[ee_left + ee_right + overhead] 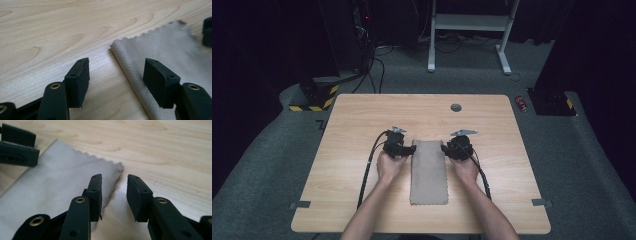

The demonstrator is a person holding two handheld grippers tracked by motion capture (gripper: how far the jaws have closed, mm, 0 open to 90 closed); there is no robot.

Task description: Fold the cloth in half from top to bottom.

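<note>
A grey-brown cloth [428, 172] with pinked ends lies folded into a long strip on the wooden table [357, 115], running from the middle toward the front edge. My left gripper [411, 149] is at its far left corner, open; in the left gripper view the jaws [117, 77] straddle the cloth's [170, 47] left edge, one pad over bare wood and one over fabric. My right gripper [445, 148] is at the far right corner, open with a narrower gap. In the right gripper view its jaws [114, 195] straddle the cloth's [57, 177] right edge.
A round cable hole [455, 107] sits near the table's far edge. Grey tape marks [300, 204] lie at the front corners. On the floor beyond are a red can [521, 103], a yellow-and-black striped base [314, 97] and a white desk frame [472, 30].
</note>
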